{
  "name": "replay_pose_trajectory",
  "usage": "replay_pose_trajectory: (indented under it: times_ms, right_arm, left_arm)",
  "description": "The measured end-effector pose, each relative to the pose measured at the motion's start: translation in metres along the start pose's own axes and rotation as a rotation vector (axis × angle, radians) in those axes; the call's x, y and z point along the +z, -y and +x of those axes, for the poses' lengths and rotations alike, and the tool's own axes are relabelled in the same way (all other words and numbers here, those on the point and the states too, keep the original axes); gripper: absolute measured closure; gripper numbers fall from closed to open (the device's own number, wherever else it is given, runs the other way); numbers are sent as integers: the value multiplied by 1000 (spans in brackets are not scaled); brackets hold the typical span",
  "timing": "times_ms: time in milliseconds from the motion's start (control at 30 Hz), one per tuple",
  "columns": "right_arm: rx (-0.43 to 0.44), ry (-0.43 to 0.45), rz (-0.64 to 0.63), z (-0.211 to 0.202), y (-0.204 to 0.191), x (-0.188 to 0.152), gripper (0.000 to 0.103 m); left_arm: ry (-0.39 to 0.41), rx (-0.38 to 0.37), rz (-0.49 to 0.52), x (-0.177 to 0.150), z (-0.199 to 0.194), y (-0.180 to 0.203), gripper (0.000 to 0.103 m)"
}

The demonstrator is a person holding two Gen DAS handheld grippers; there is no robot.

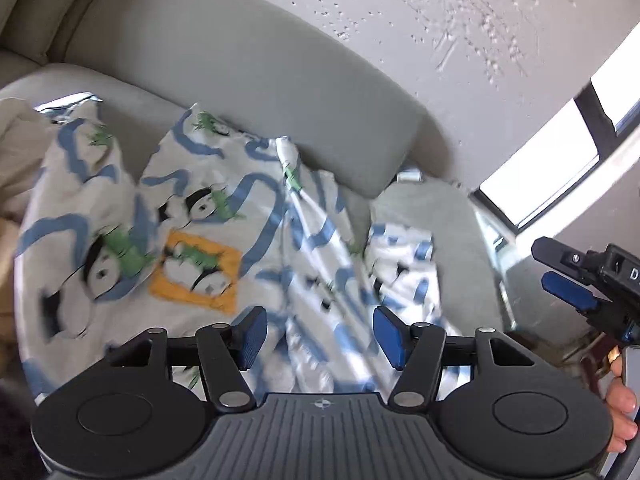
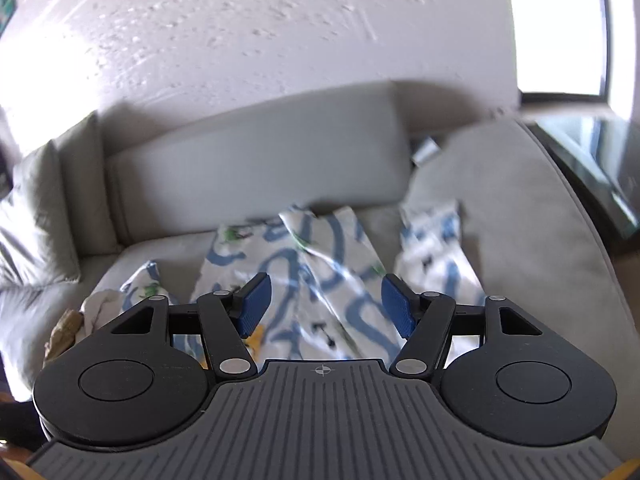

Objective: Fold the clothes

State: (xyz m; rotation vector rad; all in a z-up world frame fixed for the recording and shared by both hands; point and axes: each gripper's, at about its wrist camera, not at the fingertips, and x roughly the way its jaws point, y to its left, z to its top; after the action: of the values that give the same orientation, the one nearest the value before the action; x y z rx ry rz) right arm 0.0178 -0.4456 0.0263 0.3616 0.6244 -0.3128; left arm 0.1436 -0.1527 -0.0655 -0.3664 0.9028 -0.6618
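Observation:
A white shirt (image 1: 208,200) with blue swirls, green and black cartoon figures and a yellow patch lies spread and rumpled on the grey sofa seat (image 1: 432,216). It also shows in the right wrist view (image 2: 304,264). A sleeve (image 1: 400,264) lies off to its right. My left gripper (image 1: 320,334) is open and empty above the shirt's near part. My right gripper (image 2: 326,306) is open and empty, hovering above the shirt; it also shows at the right edge of the left wrist view (image 1: 568,276).
The sofa's back cushion (image 2: 256,176) stands behind the shirt, a loose pillow (image 2: 32,232) at the left. Beige clothes (image 2: 92,312) lie left of the shirt. A textured white wall (image 2: 280,32) and a bright window (image 2: 560,24) lie beyond.

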Motion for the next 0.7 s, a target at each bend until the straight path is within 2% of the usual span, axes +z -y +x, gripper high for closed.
replay_pose_trajectory:
  times_ms: [67,167,300,333,400,467,533,633,700]
  right_arm:
    - [25,4,-35,12,-13,16,26]
    - [70,-30,-67,38,-32,38,26]
    - [98,-37,-151,80,-59,65,26]
    - [96,-37,-171,94,-64,72,26]
    - [82,-59,-169,132,-65,88,26]
    - [46,-105,-109,179,-54,103,29]
    - [11,-156,-58,226,-43,116,32]
    - [-37,-256,-23,293,-22,120,40]
    - [-70,-322,0,338,-9,122,44]
  left_arm:
    - [-9,23,-16,11,19,-2,43]
    - [-46,13,-57,28,45,-13,43]
    - [-19,5,-78,50,65,-39,43]
    - [-11,-21,-89,53,69,-47,43]
    - [-21,-120,-141,56,76,-65,45]
    - [-45,-230,-211,58,80,-81,45]
    - [-61,-309,-251,60,79,-89,45]
    - [-12,-350,-247,65,69,-92,45]
    - [-7,-327,-254,66,70,-94,44]
